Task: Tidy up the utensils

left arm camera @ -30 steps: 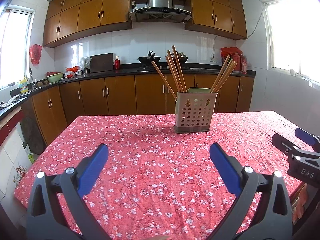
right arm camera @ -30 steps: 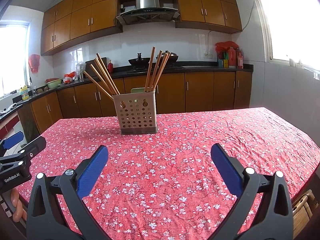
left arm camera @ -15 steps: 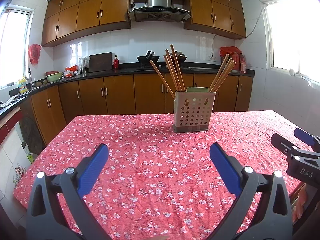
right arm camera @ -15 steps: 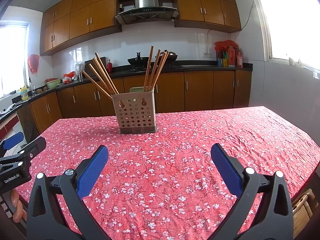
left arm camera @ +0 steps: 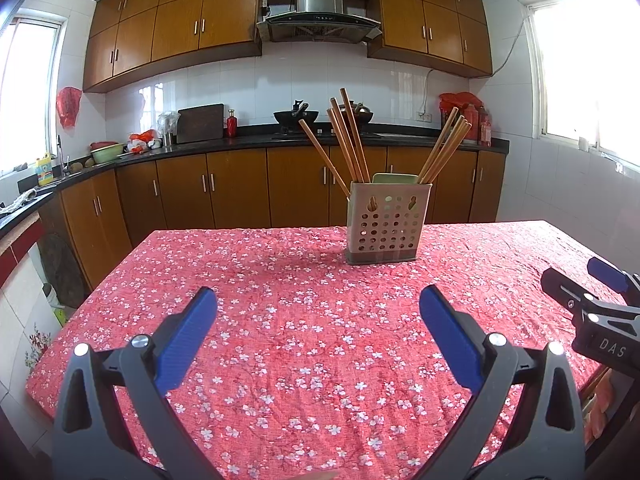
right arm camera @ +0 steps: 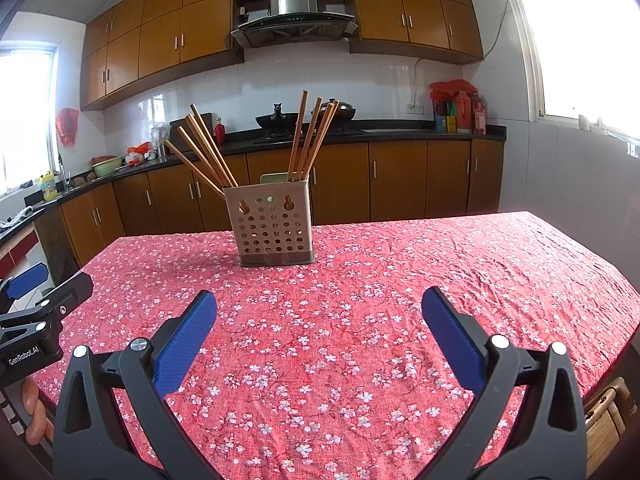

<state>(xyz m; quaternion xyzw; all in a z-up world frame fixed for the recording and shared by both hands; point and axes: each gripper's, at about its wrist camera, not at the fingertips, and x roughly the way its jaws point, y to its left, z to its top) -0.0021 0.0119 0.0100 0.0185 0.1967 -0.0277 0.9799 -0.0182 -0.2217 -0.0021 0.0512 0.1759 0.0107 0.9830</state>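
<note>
Left gripper point(left arm camera: 318, 306) hovering above red floral tablecloth point(left arm camera: 304, 344), blue-padded jaws spread wide, gripping nothing. Right gripper point(right arm camera: 319, 310) hovering alongside, jaws likewise spread wide and empty. Each gripper showing at edge of other's view. Beige perforated utensil holder point(right arm camera: 275, 224) standing upright on far part of table, well apart from both grippers. Wooden chopsticks point(right arm camera: 208, 152) leaning out in two bunches, one at each side of holder. Wood kitchen cabinets point(left arm camera: 240, 188) and dark counter running behind table.
</note>
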